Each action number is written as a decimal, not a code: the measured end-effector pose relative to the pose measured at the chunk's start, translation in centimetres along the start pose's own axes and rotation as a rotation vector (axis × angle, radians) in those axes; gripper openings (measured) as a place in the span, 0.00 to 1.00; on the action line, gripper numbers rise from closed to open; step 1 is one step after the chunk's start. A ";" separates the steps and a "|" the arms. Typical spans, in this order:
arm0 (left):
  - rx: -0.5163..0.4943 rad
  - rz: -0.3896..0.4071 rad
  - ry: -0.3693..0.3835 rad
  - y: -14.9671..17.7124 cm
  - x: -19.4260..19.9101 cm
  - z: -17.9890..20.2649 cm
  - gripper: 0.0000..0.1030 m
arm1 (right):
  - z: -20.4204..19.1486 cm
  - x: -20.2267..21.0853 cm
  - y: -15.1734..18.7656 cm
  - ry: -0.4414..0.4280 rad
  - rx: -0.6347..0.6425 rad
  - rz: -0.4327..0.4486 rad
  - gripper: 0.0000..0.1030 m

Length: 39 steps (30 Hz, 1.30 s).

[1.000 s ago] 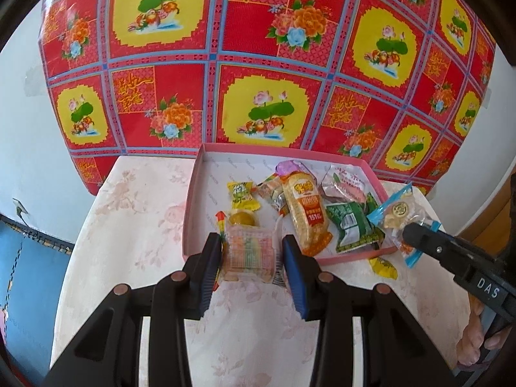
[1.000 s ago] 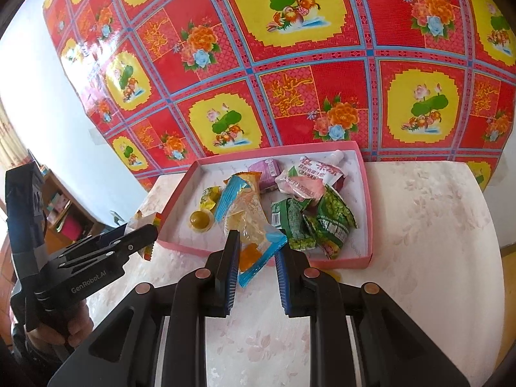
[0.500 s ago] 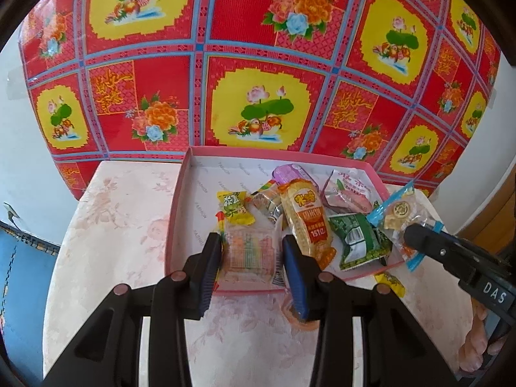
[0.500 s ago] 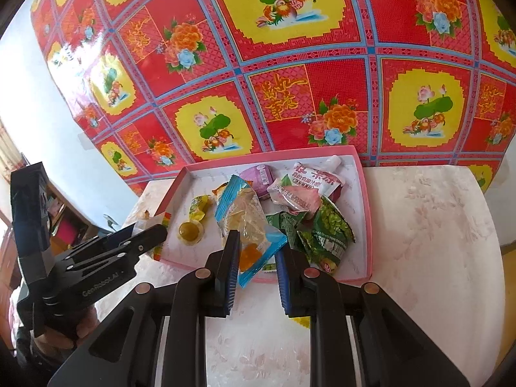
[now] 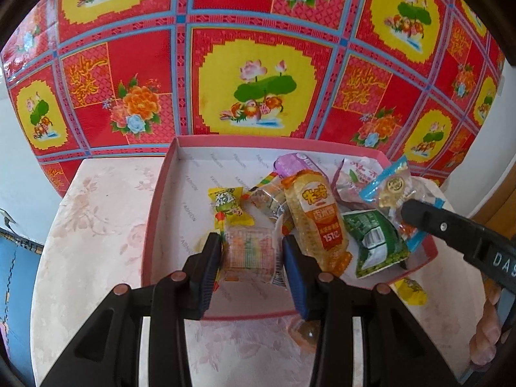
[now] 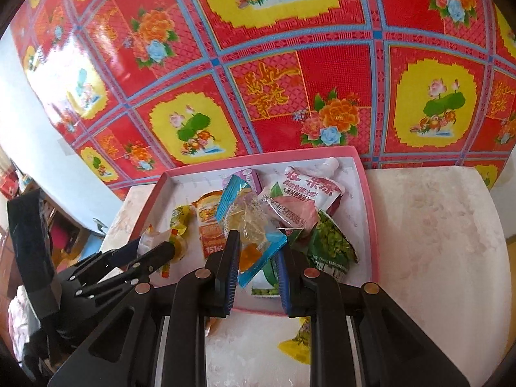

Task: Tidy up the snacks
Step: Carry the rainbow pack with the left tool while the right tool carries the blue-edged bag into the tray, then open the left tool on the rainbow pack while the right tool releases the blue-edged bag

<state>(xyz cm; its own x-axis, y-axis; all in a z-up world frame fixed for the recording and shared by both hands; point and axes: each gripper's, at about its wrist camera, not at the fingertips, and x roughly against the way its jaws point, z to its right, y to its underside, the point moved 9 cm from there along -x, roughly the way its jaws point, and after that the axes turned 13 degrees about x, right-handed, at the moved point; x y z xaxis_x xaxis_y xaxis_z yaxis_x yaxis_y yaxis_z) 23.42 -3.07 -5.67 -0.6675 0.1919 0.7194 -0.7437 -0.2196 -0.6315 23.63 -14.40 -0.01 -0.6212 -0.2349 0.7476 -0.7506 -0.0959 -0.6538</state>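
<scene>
Two grippers each carry a snack over the pink tray (image 5: 154,213), which sits on a pale flowered table (image 5: 96,225) against a red and yellow patterned cloth (image 5: 258,80).

From the left wrist view, the left gripper (image 5: 251,251) is clamped on a clear packet of striped candy (image 5: 248,251), its pads pressing both sides with the packet filling the gap between them. The packet hangs over the near left part of the tray, just beside a yellow wrapped sweet (image 5: 227,204) and an orange rice-cracker pack (image 5: 317,222). A green pack (image 5: 377,242) and a pink pouch (image 5: 358,180) lie further right. A small yellow packet (image 5: 411,290) lies on the table outside the tray's near right corner. To do this step well, I judge the packet should be lowered onto bare tray floor left of the cracker pack before the fingers part, so that it does not land on the rim.

From the right wrist view, the right gripper (image 6: 258,271) is closed on a blue-edged clear wrapper (image 6: 254,235) with something orange inside; the fingers are only narrowly apart, and the wrapper sticks out forward above the heap. It hangs over the tray's near middle, above the green pack (image 6: 332,245) and beside the pink pouch (image 6: 306,190). The yellow packet (image 6: 296,345) shows below, on the table
</scene>
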 end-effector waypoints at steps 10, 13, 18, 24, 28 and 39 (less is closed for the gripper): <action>0.012 -0.024 -0.047 0.0 -2.7 -1.3 0.40 | -0.1 -2.2 -1.1 0.035 0.015 -0.020 0.22; 0.014 -0.017 -0.052 -0.1 -2.9 -1.6 0.40 | 0.0 -3.1 -1.2 0.047 0.021 -0.025 0.22; 0.018 -0.013 -0.051 -0.1 -3.2 -1.6 0.41 | 0.1 -4.2 -1.3 0.062 0.021 -0.026 0.22; 0.023 -0.019 -0.038 -0.2 -3.6 -0.9 0.47 | -0.2 -5.2 -1.2 0.048 0.027 -0.042 0.22; 0.052 -0.031 -0.012 -0.3 -3.3 -0.8 0.50 | -0.6 -5.1 -1.3 0.023 0.021 -0.033 0.29; 0.068 -0.034 0.014 -0.4 -1.3 -0.5 0.60 | -0.9 -2.5 -1.6 -0.012 0.019 0.016 0.38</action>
<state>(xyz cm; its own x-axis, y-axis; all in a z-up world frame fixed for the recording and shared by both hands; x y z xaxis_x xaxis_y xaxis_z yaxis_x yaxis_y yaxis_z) 24.58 -2.72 -6.48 -0.6426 0.2137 0.7358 -0.7622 -0.2768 -0.5852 26.20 -12.74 -0.73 -0.6301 -0.2484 0.7357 -0.7360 -0.1107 -0.6679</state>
